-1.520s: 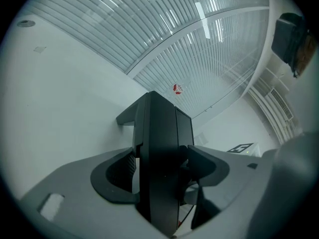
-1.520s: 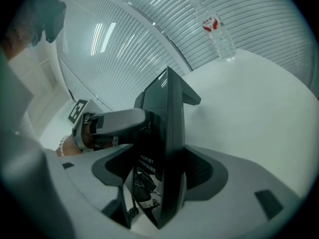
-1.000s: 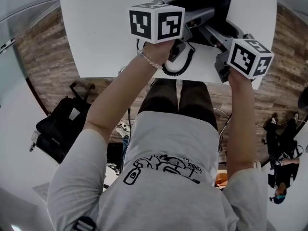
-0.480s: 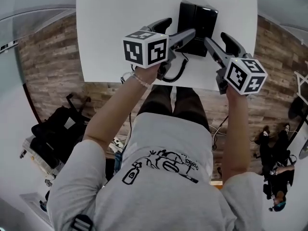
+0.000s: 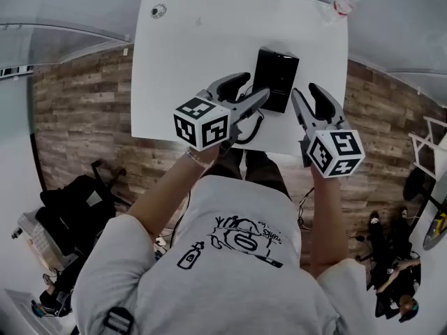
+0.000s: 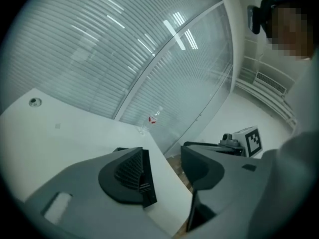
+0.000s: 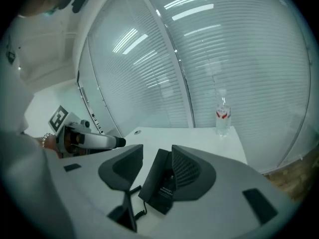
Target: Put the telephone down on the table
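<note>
The black telephone [image 5: 274, 79] lies flat on the white table [image 5: 188, 61], and its coiled cord [image 5: 251, 127] trails toward the near edge. In the right gripper view the telephone [image 7: 153, 179] shows below and beyond the jaws. My left gripper [image 5: 250, 93] hangs in the air at the telephone's left and my right gripper [image 5: 307, 96] at its right. Both are above it and touch nothing. Both pairs of jaws have just been closing. A gap still shows between the jaws of the left gripper [image 6: 164, 156] and of the right gripper [image 7: 157, 153], with nothing in either gap.
A clear water bottle [image 5: 342, 5] with a red label stands at the table's far right corner, also seen as the bottle [image 7: 223, 114]. A small round fitting [image 5: 158, 10] sits at the far left corner. A black bag [image 5: 70, 215] lies on the floor to the left.
Both grippers have risen from the telephone and drawn back toward me. Their jaws stand narrower than before. The telephone stays on the table.
</note>
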`<state>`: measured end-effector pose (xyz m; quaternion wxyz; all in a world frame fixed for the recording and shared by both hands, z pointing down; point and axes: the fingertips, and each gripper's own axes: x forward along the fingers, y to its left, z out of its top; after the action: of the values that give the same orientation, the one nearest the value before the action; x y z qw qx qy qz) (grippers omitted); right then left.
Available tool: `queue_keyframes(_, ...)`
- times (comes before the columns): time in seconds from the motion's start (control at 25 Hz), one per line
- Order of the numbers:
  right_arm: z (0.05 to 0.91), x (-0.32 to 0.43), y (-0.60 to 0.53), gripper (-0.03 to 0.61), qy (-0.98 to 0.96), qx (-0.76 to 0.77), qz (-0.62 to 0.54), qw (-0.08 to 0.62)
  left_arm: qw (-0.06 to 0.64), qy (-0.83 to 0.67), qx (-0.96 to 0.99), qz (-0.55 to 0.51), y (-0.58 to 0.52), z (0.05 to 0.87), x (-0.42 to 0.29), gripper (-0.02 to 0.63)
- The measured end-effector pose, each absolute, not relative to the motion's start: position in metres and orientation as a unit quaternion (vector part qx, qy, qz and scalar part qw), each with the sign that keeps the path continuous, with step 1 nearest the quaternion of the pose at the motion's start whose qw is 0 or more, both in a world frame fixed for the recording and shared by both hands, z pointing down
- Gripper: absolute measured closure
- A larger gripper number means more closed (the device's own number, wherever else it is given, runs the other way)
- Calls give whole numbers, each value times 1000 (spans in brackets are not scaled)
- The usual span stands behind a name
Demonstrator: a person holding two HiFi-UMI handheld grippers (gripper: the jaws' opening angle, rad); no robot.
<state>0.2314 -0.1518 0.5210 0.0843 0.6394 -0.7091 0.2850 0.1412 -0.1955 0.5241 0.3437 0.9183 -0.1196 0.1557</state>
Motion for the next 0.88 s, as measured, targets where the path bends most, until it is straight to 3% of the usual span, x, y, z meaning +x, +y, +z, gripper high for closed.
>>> queue_keyframes(0.16, 475, 230, -148, 430, -717, 653, 225, 92, 290, -120, 942, 123, -191, 479, 137, 425)
queue_keyframes(0.48, 391, 223, -131, 443, -719, 674, 132, 105, 191, -155, 966, 73, -190, 392, 120, 437)
queue_keyframes(0.6, 364, 218, -125, 446, -719, 679, 107, 103, 166, -164, 971, 53, -190, 362, 113, 466)
queue_keyframes(0.88, 313, 205, -117, 448, -728, 677, 68, 90, 125, -168, 978, 12, -179, 307, 105, 467)
